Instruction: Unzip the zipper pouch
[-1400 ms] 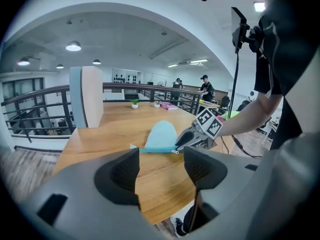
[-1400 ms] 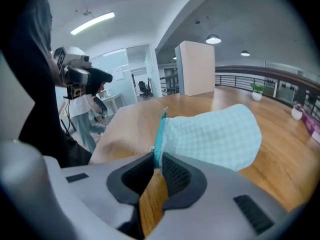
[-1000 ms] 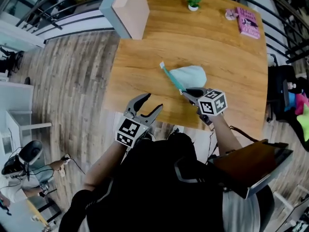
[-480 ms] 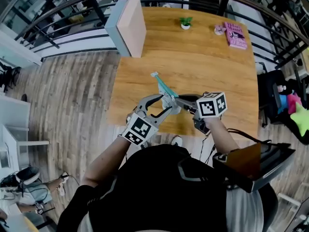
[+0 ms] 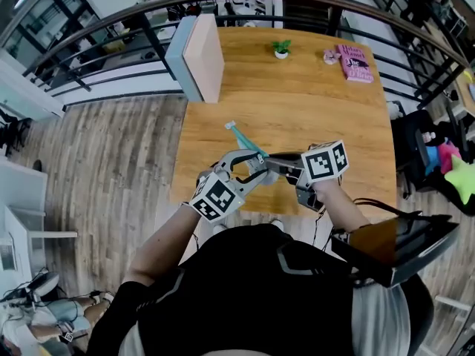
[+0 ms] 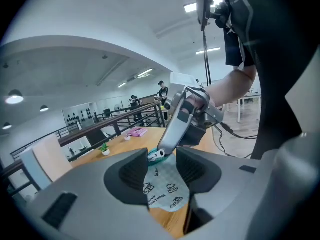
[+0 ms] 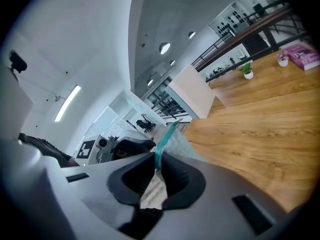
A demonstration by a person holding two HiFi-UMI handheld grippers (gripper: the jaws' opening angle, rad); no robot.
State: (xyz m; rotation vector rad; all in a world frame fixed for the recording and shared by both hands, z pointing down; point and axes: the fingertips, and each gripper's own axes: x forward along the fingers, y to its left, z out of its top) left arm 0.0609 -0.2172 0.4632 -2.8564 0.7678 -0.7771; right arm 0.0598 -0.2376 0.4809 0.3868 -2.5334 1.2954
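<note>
- The zipper pouch (image 5: 243,138) is held up in the air above the near part of the table (image 5: 334,102), between the two grippers; its teal zipper edge slants up toward the table's far left.
- The right gripper (image 5: 276,160) reaches in from the table's near right side. In the right gripper view its jaws (image 7: 157,171) are pressed together on the teal zipper edge of the pouch (image 7: 169,134), and pale fabric shows below the pads.
- The left gripper (image 5: 261,170) comes in from the table's near left side. Its jaws (image 6: 164,166) stand apart, with the printed, light-blue body of the pouch (image 6: 165,186) hanging in the gap between them, not clamped.
- In the left gripper view the tip of the right gripper (image 6: 165,146) meets the teal end of the zipper just above the left jaws.
- A small potted plant (image 5: 280,48) stands by the table's far edge, near its middle.
- A pink book (image 5: 353,61) lies flat at the table's far right corner.
- A white and pink panel (image 5: 199,47) stands on edge at the table's far left corner.
</note>
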